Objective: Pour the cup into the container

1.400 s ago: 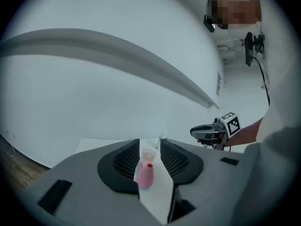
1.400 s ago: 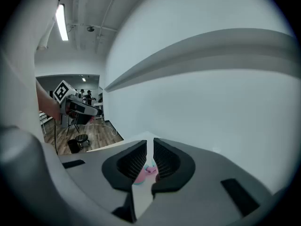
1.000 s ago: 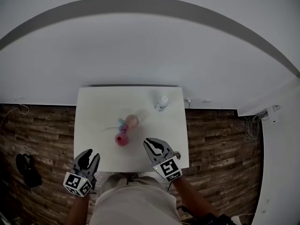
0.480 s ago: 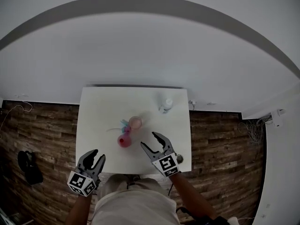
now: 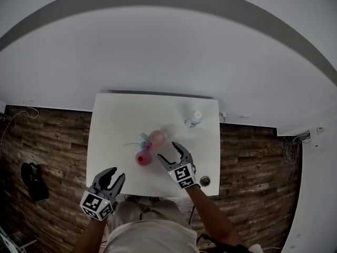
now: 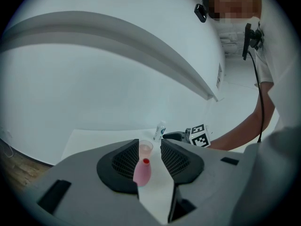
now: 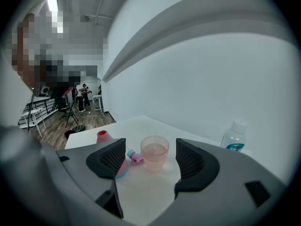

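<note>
A clear plastic cup (image 5: 157, 137) of pinkish liquid stands mid-table. Close on its near left is a pink flask-shaped container (image 5: 141, 157) with a red mouth. My right gripper (image 5: 169, 153) hovers over the table just short of the cup. Its jaws have just been opening and stand wide. In the right gripper view the cup (image 7: 155, 153) shows ahead between them, untouched, and the left jaw half hides the container (image 7: 104, 136). My left gripper (image 5: 115, 175) is open at the table's near left edge, with container (image 6: 142, 172) and cup (image 6: 145, 148) ahead of it.
A clear water bottle (image 5: 195, 118) stands at the far right of the white table (image 5: 116, 120). A small blue and pink piece (image 5: 141, 138) lies beside the cup. A small dark round thing (image 5: 205, 181) sits at the near right corner. Wood floor surrounds the table.
My right gripper went from shut to wide open and moved forward towards the cup. The left gripper shifted only slightly.
</note>
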`<state>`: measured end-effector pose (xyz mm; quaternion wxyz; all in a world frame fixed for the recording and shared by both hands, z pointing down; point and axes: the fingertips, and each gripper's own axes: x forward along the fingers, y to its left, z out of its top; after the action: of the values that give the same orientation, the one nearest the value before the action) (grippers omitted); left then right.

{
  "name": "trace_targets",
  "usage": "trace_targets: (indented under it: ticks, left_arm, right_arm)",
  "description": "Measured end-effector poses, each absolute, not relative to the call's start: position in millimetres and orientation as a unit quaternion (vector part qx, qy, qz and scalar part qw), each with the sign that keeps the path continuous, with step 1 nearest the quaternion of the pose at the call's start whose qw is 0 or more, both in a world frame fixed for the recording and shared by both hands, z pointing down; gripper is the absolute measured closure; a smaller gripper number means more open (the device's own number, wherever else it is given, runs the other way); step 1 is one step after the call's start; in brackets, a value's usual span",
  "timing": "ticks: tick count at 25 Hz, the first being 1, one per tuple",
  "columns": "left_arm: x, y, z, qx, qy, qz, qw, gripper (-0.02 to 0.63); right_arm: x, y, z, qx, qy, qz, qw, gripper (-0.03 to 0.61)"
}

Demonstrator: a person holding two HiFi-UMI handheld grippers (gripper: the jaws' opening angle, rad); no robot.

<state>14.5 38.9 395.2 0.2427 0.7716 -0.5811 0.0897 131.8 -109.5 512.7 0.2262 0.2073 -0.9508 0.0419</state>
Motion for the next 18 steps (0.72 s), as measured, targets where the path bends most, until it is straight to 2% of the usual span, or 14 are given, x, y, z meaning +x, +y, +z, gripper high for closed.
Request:
trace_targets:
  ticks: [11,18]
  left_arm:
    - [1.7,21.3,414.9,0.771,-0.576,0.118,0.245,0.472]
    - [1.1,17.5,418.0,0.773,-0.571,0.125,0.246,0.472]
  right_arm:
    - [113.1,-130.1,590.0,0.203,-0.941,0.058,0.266,0.263]
    - [103.2,-135.2,609.4,0.198,-0.939,0.06,0.274,0.262]
